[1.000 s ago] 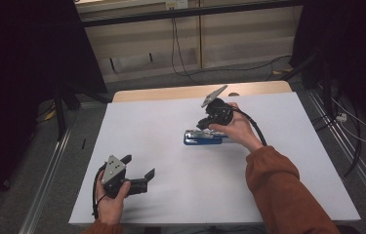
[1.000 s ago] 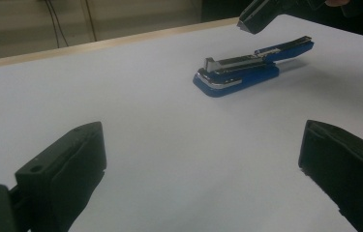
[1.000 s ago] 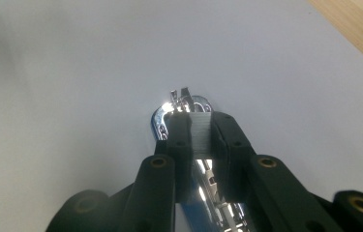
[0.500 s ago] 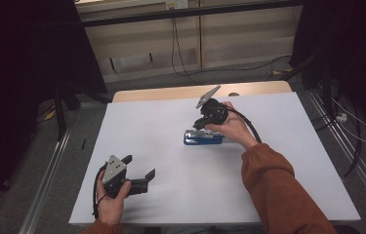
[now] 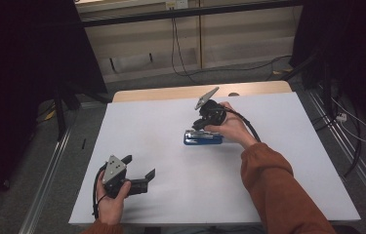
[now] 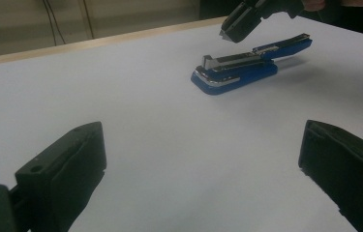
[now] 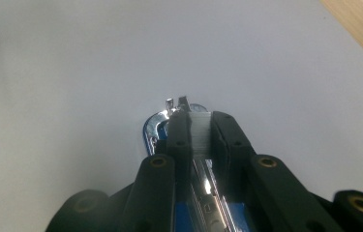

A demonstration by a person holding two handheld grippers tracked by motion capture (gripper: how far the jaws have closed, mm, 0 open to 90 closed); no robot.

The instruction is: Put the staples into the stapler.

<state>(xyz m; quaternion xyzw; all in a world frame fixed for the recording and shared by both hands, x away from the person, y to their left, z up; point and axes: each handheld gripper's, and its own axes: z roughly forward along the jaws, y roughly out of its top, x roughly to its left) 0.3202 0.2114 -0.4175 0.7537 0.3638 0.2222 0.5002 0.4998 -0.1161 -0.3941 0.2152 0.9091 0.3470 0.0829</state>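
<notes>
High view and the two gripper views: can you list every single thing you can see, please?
flat blue-and-silver metal stapler: one, blue with silver, lying opened on the middle of the table
thin silvery strip, probably staples: one, silver, pinched between the right gripper's jaws above the stapler
white table top: one, white, under everything
wooden edge: one, light brown, at the table's far side
black cables: a few, black, on the floor and wall behind the table
orange-brown sleeve: one, on the person's right arm
left gripper: one, black, jaws wide apart, at the table's near left
right gripper: one, black, just above the stapler
</notes>
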